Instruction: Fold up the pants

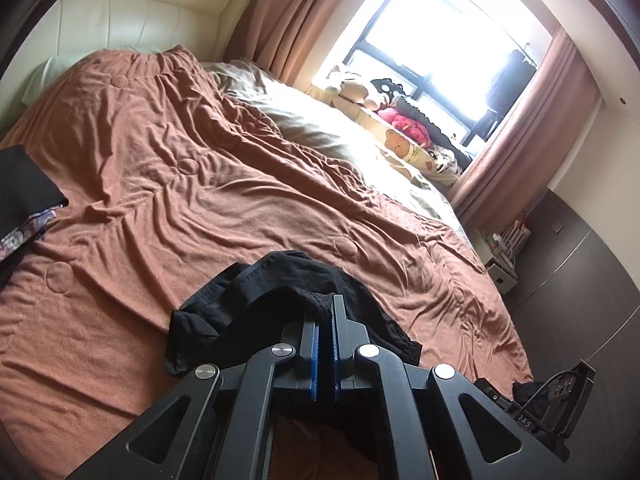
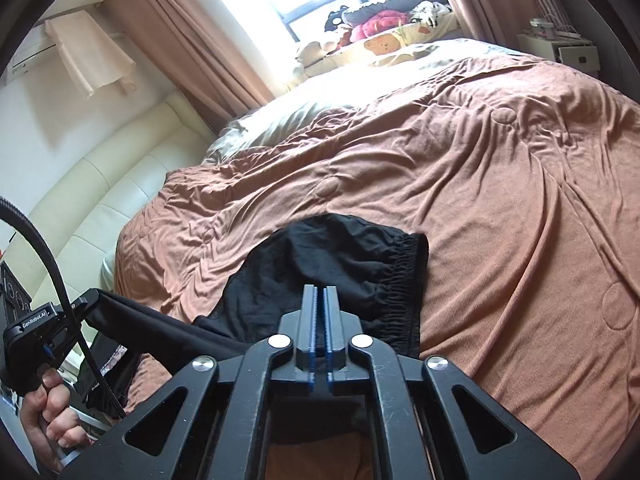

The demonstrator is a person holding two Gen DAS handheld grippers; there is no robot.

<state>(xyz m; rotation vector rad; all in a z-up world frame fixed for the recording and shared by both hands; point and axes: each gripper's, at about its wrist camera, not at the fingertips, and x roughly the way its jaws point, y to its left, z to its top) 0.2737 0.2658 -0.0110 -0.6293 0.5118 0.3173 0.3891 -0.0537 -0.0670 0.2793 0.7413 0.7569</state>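
Black pants [image 2: 340,256] with an elastic waistband [image 2: 404,280] lie partly lifted over the brown bedspread [image 2: 480,184]. My right gripper [image 2: 320,290] is shut, its blue pads pressed together over the cloth, which runs down under them. A taut strip of the pants [image 2: 160,326] stretches left to my left gripper [image 2: 86,304], held by a person's hand [image 2: 44,412]. In the left wrist view my left gripper [image 1: 325,300] is shut on a bunched edge of the pants [image 1: 280,292]; the rest sags onto the bedspread [image 1: 200,200].
A pile of dark and patterned clothes [image 1: 24,200] sits at the bed's left edge. A cream padded headboard [image 1: 120,20] stands behind the bed. Plush toys [image 1: 380,96] line the window sill. A white nightstand [image 1: 500,272] is beside the bed.
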